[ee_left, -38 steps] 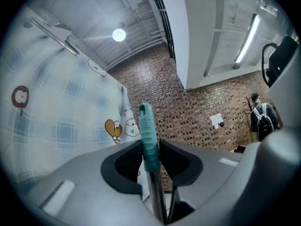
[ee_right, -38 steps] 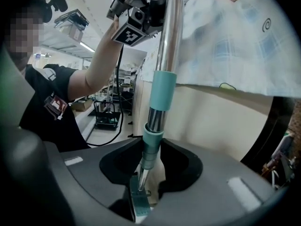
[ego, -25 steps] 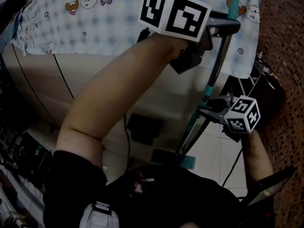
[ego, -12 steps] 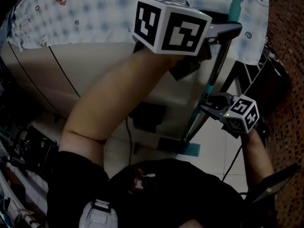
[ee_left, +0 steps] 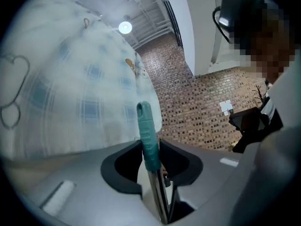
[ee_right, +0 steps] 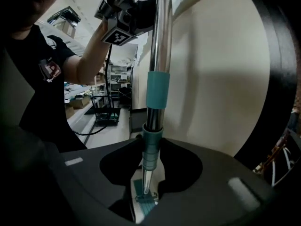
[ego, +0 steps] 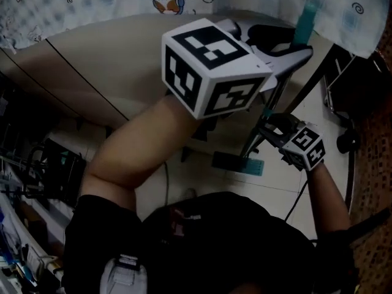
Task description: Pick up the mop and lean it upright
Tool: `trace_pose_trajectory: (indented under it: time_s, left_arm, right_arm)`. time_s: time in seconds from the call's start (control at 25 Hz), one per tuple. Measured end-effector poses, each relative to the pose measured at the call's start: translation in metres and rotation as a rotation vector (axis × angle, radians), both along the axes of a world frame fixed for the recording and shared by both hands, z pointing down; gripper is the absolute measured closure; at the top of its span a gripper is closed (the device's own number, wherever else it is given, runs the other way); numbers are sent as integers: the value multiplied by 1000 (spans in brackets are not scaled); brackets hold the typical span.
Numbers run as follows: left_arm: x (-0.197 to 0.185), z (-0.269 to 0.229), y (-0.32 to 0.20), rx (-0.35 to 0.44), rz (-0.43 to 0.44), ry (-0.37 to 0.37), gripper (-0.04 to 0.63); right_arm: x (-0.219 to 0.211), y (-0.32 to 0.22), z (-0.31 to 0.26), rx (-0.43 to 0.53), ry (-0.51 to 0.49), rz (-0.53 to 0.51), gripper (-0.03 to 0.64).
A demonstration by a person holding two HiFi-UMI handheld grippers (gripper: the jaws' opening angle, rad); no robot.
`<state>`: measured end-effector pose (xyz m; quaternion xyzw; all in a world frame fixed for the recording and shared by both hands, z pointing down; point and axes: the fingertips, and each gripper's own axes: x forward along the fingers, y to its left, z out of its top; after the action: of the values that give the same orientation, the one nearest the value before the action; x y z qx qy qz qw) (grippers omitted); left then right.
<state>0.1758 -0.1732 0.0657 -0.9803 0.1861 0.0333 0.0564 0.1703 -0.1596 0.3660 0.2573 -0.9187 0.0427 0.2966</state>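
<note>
A: Where was the mop at that moment?
B: The mop point(ego: 277, 86), with its chrome pole, teal plastic grip and flat teal head, stood steep. Its top was tilted toward the printed cloth. The flat head point(ego: 240, 163) was down on the pale tiled floor point(ego: 278, 185), near the foot of the beige panel point(ego: 116, 60). I couldn't tell whether the pole touched the panel.
A: Left gripper?
B: The left gripper point(ee_left: 151, 161) was clamped on the chrome pole right under the teal grip point(ee_left: 147, 131). The jaws were narrow, with both dark pads against the tube, and the grip stuck out past them.
A: Right?
B: The right gripper point(ee_right: 151, 166) was lower on the pole with its jaws a bit wider. They were closed round the ribbed teal collar point(ee_right: 152, 149), with pads on both sides of it. The mop head showed beyond the jaws.
A: Any text or labels?
B: None I could read. The big white marker cube point(ego: 208, 66) on the left gripper and the small cube point(ego: 304, 147) on the right carried only black square patterns. The light blue checked cloth point(ego: 79, 5) had cartoon animal prints and spirals. The red-and-white patch point(ego: 182, 221) on the person's black shirt was too small to read. The left gripper view also showed a white tag point(ee_left: 225, 106) on the red brick wall point(ee_left: 197, 93), equally unreadable.
</note>
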Motion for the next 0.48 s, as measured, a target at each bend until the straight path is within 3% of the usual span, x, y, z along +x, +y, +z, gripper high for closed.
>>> trace_pose_trajectory:
  time_s: [0.48]
  left_arm:
    - [22,187,2,-91,-38,-64,488]
  right_arm:
    - [1,12,184,-144,3,36,489]
